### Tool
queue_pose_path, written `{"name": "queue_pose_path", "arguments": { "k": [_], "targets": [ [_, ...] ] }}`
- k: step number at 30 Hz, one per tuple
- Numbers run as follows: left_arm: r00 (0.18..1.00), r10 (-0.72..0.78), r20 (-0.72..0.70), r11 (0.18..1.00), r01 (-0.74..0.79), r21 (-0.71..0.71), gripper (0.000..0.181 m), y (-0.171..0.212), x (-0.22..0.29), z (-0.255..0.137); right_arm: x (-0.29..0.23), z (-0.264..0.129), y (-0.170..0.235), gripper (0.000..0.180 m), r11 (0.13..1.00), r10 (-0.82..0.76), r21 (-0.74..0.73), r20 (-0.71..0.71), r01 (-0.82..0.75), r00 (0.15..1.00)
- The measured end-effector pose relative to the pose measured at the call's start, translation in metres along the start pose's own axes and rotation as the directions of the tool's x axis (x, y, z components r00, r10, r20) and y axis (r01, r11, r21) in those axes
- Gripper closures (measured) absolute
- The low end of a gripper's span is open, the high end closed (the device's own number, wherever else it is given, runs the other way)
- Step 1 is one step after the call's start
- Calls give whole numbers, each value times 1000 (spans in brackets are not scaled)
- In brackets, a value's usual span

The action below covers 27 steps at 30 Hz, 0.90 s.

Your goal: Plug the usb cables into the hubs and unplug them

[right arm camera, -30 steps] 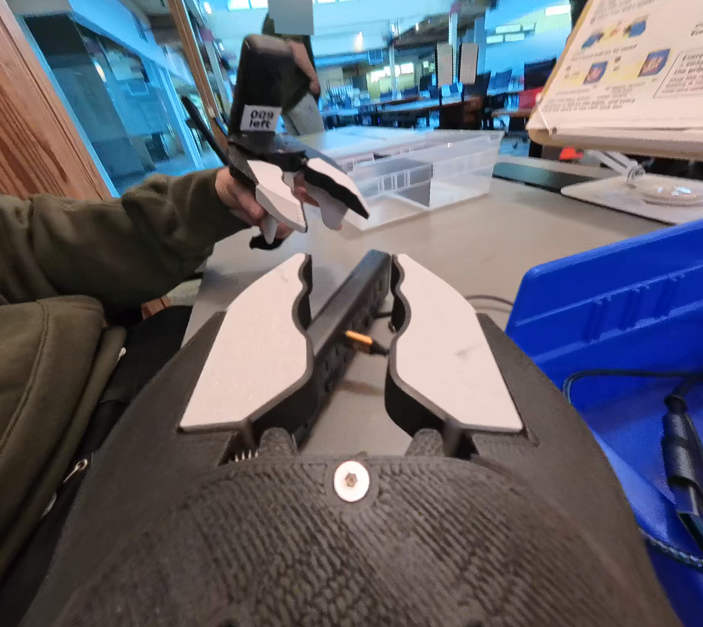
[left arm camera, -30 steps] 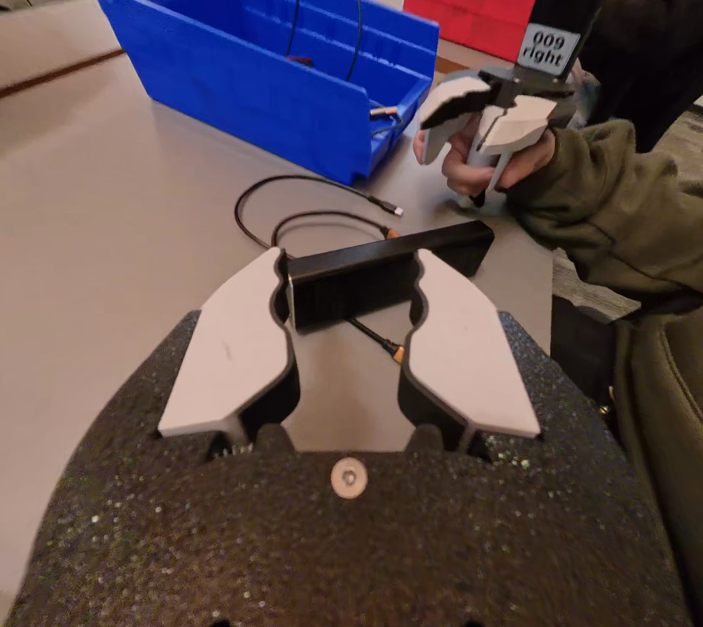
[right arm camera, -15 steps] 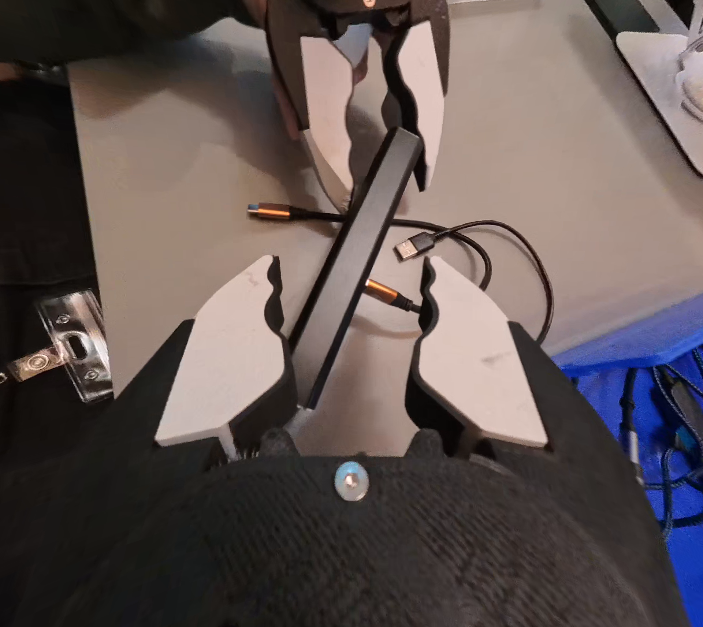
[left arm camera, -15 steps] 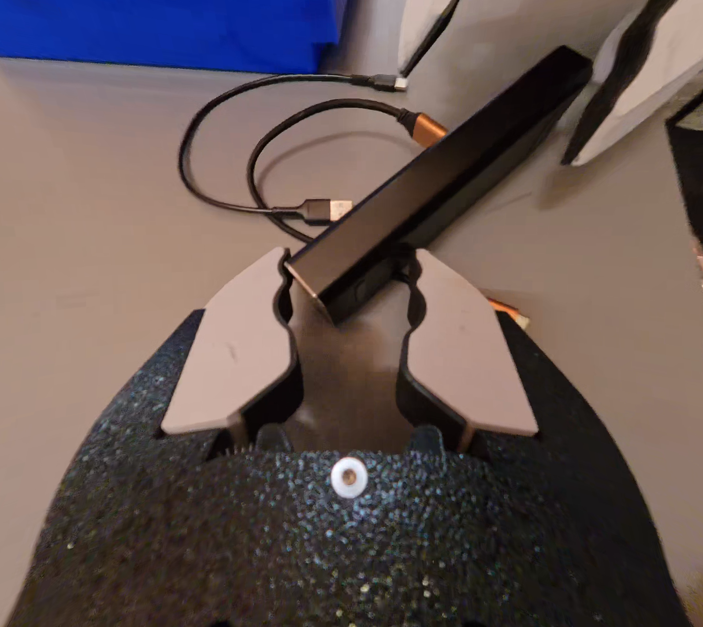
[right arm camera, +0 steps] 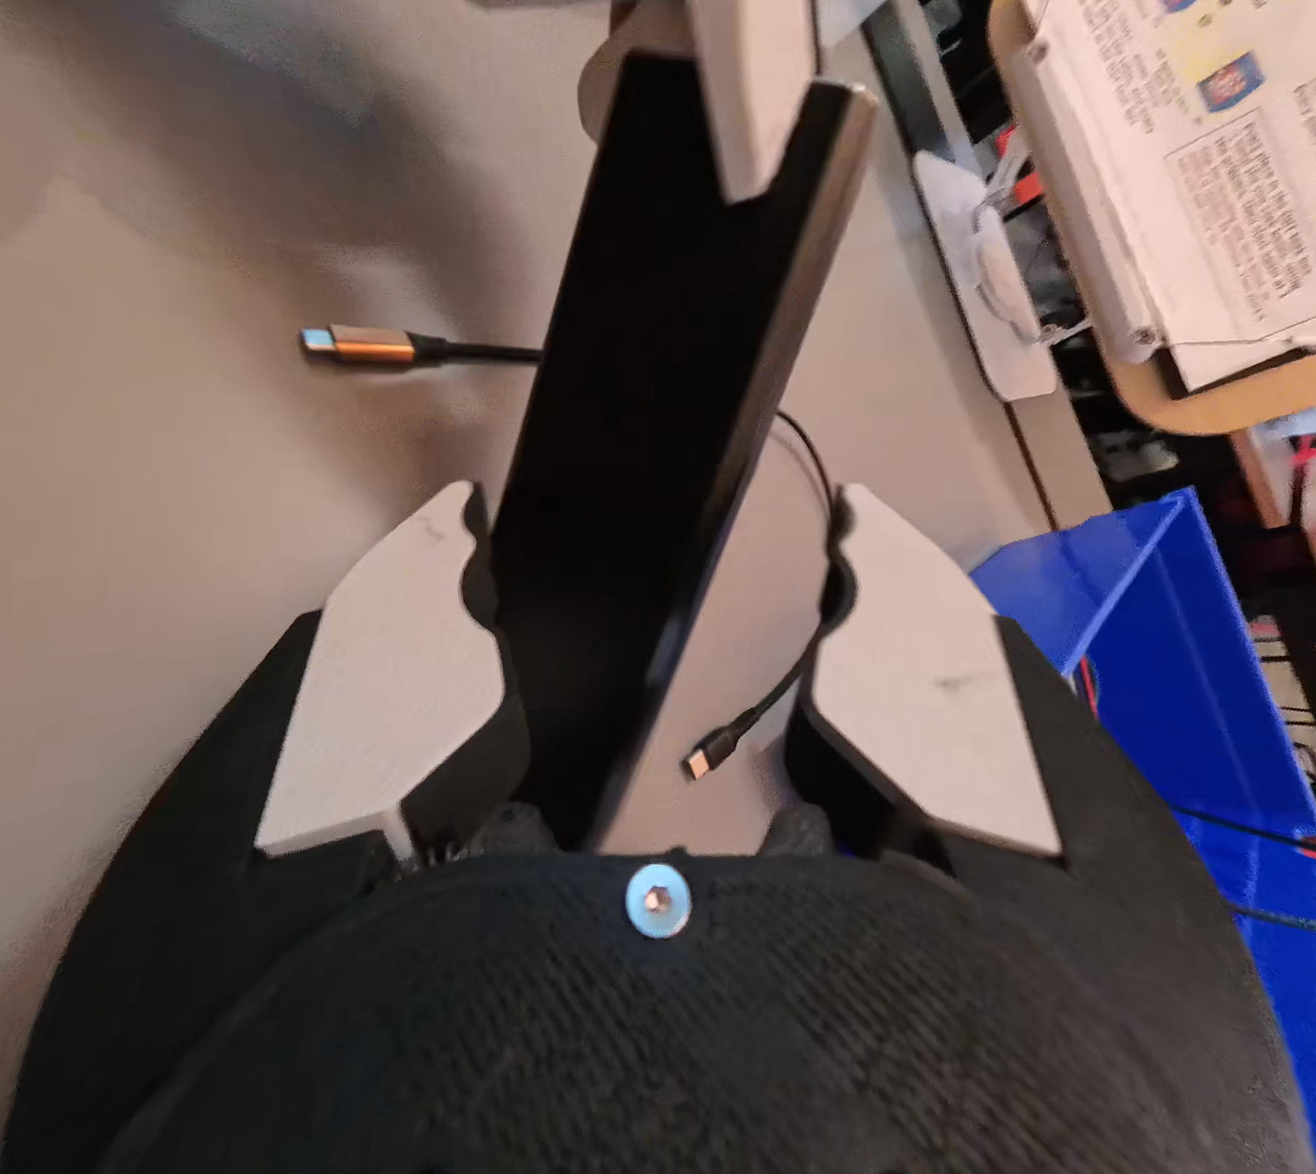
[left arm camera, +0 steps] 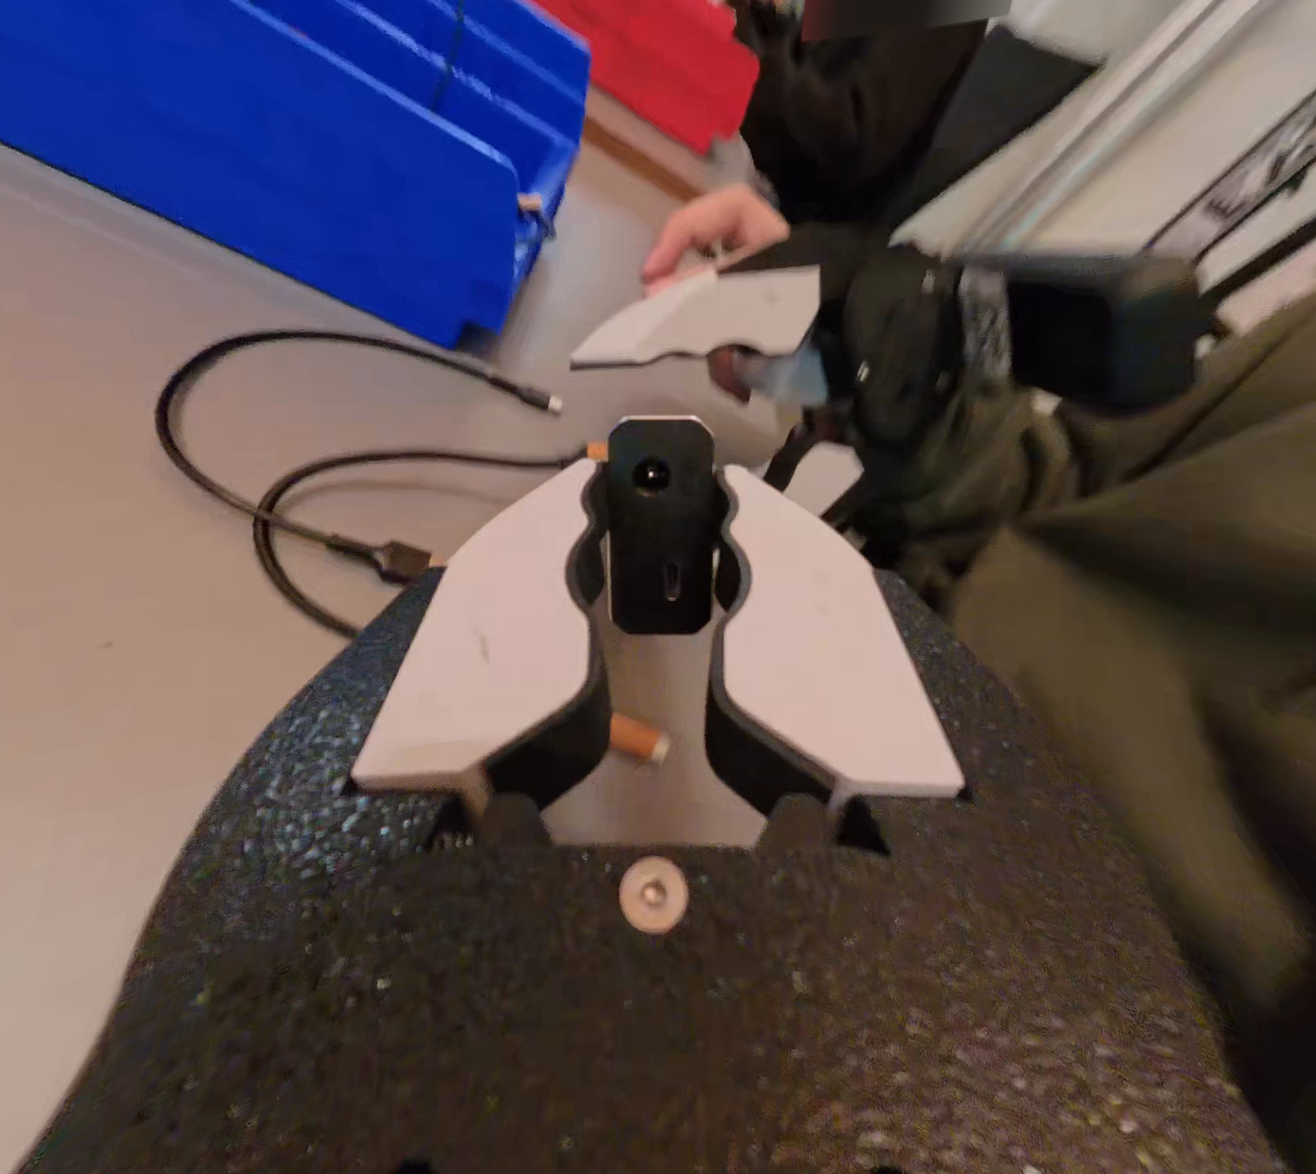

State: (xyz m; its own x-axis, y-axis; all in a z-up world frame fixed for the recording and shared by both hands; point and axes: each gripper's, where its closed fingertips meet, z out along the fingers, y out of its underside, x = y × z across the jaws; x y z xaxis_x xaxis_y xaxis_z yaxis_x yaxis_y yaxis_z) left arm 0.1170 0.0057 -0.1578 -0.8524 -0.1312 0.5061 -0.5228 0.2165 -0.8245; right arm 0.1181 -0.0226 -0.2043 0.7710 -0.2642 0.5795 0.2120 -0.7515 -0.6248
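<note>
Now left gripper [left arm camera: 659,485] clenched on black hub [left arm camera: 660,545] — right gripper [right arm camera: 655,502] fingers released — labels unreadable.

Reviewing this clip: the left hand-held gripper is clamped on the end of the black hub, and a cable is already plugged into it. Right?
Not quite. The left hand-held gripper does clamp the black hub, but no cable is plugged in: the right wrist view shows the orange-tipped plug lying loose on the table.
</note>
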Motion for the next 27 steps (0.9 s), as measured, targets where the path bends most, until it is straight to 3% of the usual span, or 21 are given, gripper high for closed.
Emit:
{"name": "queue_pose_path", "arguments": {
  "k": [2, 8, 11, 13, 15, 18, 23, 27],
  "targets": [
    [998, -62, 28, 996, 60, 65, 154, -14, 5, -8, 2, 5, -17, 69, 995, 49, 88, -44, -45, 998],
    [953, -96, 286, 982, 44, 184, 154, -38, -3, -26, -2, 30, -33, 69, 962, 261, 127, -156, -243, 952],
    [922, -51, 384, 984, -18, 176, 154, -42, 1, -27, -5, 37, -50, 78, 884, 446, 230, -145, -408, 883],
    [902, 10, 431, 987, -77, 139, 154, -43, 8, -23, 5, 36, -53, 103, 879, 459, 249, -210, -407, 863],
    [863, 77, 499, 984, -147, 102, 154, -46, 14, -22, 8, 35, -55, 111, 864, 474, 278, -166, -420, 865],
    [868, 231, 440, 962, -272, 33, 149, -48, 40, -11, 14, 27, -56, 116, 822, 503, 348, -71, -451, 861],
    [840, 367, 400, 873, -460, 164, 130, -70, 68, -16, 43, -7, -60, 118, 490, 671, 525, 282, -696, 685],
    [868, 328, 373, 921, -381, 79, 121, -52, 48, -15, 79, -50, -67, 118, 310, 626, 645, 414, -698, 661]
  ]
}}
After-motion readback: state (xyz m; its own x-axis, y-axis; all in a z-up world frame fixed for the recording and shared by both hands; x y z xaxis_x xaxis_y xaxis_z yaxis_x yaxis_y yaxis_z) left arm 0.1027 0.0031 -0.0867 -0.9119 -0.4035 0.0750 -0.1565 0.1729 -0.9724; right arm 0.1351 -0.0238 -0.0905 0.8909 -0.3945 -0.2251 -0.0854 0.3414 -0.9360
